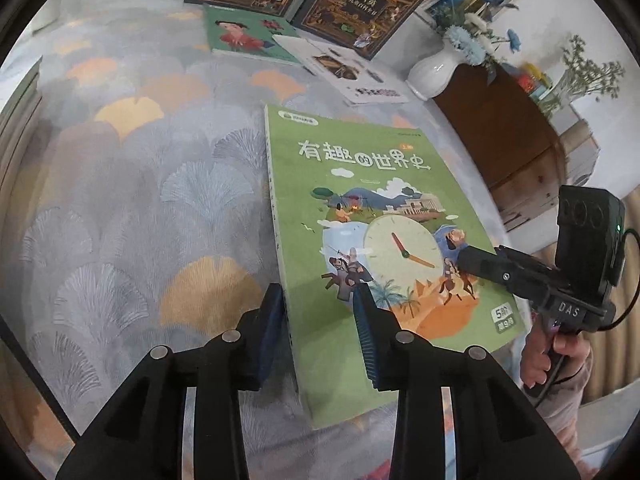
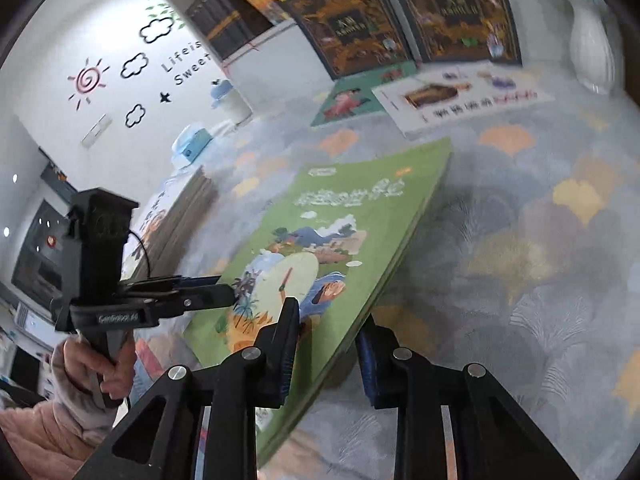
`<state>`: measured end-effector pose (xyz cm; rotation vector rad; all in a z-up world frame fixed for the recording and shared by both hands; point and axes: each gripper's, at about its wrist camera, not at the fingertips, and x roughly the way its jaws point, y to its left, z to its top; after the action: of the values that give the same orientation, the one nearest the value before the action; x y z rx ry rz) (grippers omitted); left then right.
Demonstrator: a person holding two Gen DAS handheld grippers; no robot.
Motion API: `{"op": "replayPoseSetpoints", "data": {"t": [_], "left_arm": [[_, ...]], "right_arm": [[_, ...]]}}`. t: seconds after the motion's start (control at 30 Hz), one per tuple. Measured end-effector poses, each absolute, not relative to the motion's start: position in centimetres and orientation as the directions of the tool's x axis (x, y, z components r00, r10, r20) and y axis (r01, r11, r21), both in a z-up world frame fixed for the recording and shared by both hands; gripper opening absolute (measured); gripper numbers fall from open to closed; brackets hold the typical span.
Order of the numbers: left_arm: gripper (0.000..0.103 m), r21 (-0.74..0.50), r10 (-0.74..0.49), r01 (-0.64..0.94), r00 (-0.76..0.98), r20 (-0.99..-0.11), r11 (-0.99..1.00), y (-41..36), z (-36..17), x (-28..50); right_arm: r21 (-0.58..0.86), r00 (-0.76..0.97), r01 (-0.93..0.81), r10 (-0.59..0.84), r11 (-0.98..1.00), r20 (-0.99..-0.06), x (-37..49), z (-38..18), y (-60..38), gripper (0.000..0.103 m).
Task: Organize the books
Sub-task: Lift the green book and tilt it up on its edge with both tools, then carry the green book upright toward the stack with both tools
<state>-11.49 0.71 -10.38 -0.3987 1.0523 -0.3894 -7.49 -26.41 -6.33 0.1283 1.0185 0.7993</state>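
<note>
Green book's title, motion-blurred

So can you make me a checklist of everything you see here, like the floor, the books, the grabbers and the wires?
Surface: patterned rug with fan-shaped leaves.
Job's things: green book, one side lifted off the rug; two dark books propped up behind; teal book and white book lying flat.
Clutter: white vase with blue flowers.
Grippers: left gripper shut on green book's spine edge; right gripper shut on its opposite edge.
Cables: black cable on right gripper.
Surroundings: bookshelf, wall stickers, wooden cabinet.
</note>
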Motion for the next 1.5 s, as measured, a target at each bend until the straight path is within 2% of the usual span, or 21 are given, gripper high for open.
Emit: {"op": "replayPoseSetpoints", "data": {"t": [0.1,0.33,0.77,1.07,1.5], "left_arm": [[0.033,-0.526,-0.52,0.123,0.45,-0.726,0.842,1.6,-9.7,-12.0],[0.033,-0.519,-0.521,0.147,0.472,-0.711,0.842,2.5,-8.4,-13.1],[0.034,-0.454,-0.457,0.17,0.6,-0.656,0.875,7.3,-2.3,-16.1],[0.035,-0.422,-0.358,0.086,0.694,-0.625,0.902,14.6,0.4,-18.5],[0.036,-0.413,-0.25,-0.039,0.743,-0.621,0.91,23.9,0.4,-21.5]], "right_arm": [[0.433,0.281,-0.561,0.654,0.706,-0.703,-8.3,-5.3,-25.9,0.026],[0.401,0.296,-0.608,0.664,0.685,-0.686,-10.1,-4.0,-24.7,0.027],[0.38,0.297,-0.686,0.716,0.62,-0.632,-11.4,1.3,-19.3,0.027],[0.346,0.246,-0.777,0.759,0.526,-0.602,-11.4,3.8,-10.7,0.028],[0.361,0.14,-0.83,0.787,0.424,-0.601,-11.8,3.1,0.0,0.028]]}}
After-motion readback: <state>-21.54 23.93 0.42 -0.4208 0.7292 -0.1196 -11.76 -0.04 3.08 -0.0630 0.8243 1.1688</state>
